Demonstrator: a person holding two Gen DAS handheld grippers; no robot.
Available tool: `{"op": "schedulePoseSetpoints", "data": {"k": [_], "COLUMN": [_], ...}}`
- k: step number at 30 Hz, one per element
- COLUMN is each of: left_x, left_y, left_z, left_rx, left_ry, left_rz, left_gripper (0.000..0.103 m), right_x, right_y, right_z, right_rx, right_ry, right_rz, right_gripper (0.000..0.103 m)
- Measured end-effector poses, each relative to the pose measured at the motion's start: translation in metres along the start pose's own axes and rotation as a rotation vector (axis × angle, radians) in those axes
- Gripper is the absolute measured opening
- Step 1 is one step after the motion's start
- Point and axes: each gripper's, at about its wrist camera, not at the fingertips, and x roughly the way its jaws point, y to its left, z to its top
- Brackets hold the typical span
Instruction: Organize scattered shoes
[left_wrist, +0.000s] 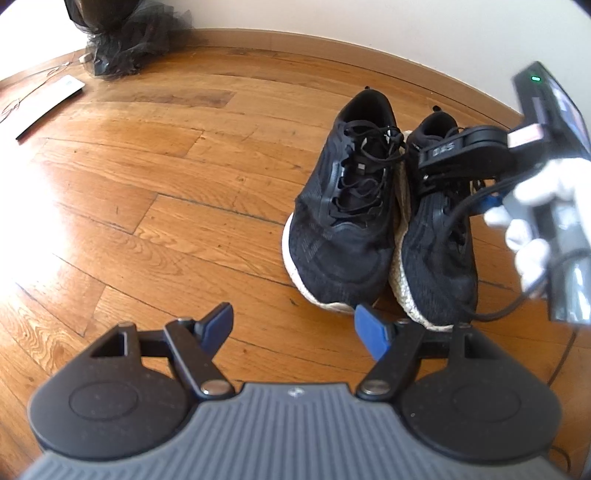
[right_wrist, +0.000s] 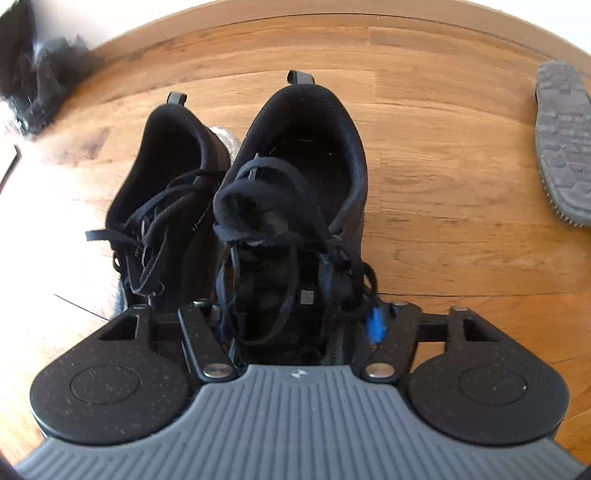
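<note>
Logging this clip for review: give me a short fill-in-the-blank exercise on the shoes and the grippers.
1. The two black sneakers stand side by side on a ____ floor.
2. The left gripper holds ____.
3. The right gripper straddles the right-hand sneaker's ____.
4. A gray shoe lies with its ____ facing up.

Missing words: wooden; nothing; laces; sole

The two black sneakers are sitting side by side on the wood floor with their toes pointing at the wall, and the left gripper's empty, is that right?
Not quite: the two black sneakers have heels toward the wall, toes away from it. The left wrist view shows it. They do sit side by side on the wood floor, and the left gripper is empty.
</note>
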Motion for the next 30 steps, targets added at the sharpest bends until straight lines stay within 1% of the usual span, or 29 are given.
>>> {"op": "schedulePoseSetpoints", "data": {"k": [3,4,8,11,12,14,17,18,19,20,21,22,23,26,27,29,30], "left_x": [-0.001,-0.001,-0.006,-0.017,-0.024,-0.032,-0.039,-0.039,-0.038,-0.038,-0.037,-0.034,-0.03,-0.019,-0.015,-0.011,-0.008], "left_y": [-0.004,-0.008,-0.024,-0.047,-0.064,-0.094,-0.147,-0.162,-0.178,-0.194,-0.211,-0.233,-0.26,-0.328,-0.358,-0.41,-0.425], "left_z": [0.002,0.004,0.01,0.02,0.026,0.035,0.051,0.057,0.062,0.068,0.073,0.08,0.087,0.096,0.095,0.09,0.086], "left_rx": [0.008,0.016,0.058,0.13,0.194,0.296,0.424,0.448,0.471,0.494,0.51,0.526,0.539,0.565,0.592,0.606,0.595], "left_ry": [-0.009,-0.017,-0.053,-0.098,-0.123,-0.147,-0.146,-0.134,-0.123,-0.111,-0.092,-0.066,-0.035,0.027,0.029,-0.013,-0.02], "left_rz": [0.001,0.001,0.001,-0.015,-0.04,-0.081,-0.191,-0.23,-0.269,-0.309,-0.348,-0.393,-0.433,-0.502,-0.52,-0.543,-0.555], "left_gripper": [0.071,0.071,0.071,0.071,0.073,0.076,0.079,0.08,0.08,0.081,0.081,0.081,0.081,0.081,0.081,0.081,0.082], "right_x": [-0.018,-0.027,-0.063,-0.088,-0.096,-0.119,-0.155,-0.167,-0.176,-0.188,-0.198,-0.204,-0.209,-0.218,-0.22,-0.221,-0.22], "right_y": [-0.013,-0.018,-0.042,-0.07,-0.08,-0.111,-0.162,-0.183,-0.199,-0.227,-0.255,-0.28,-0.303,-0.367,-0.388,-0.425,-0.442], "right_z": [0.001,0.0,0.001,0.008,0.01,0.012,0.012,0.011,0.009,0.007,0.004,0.0,-0.004,-0.021,-0.03,-0.047,-0.057], "right_rx": [0.008,0.006,-0.002,-0.046,-0.08,-0.165,-0.275,-0.28,-0.274,-0.247,-0.206,-0.161,-0.115,0.025,0.077,0.177,0.229], "right_ry": [-0.023,-0.034,-0.058,-0.033,-0.017,0.018,0.074,0.091,0.098,0.104,0.105,0.102,0.097,0.043,0.017,-0.036,-0.06], "right_rz": [0.077,0.098,0.181,0.231,0.238,0.224,0.2,0.192,0.185,0.175,0.171,0.174,0.179,0.171,0.165,0.153,0.145], "right_gripper": [0.074,0.076,0.078,0.079,0.079,0.079,0.082,0.083,0.087,0.091,0.092,0.097,0.099,0.1,0.1,0.1,0.1]}}
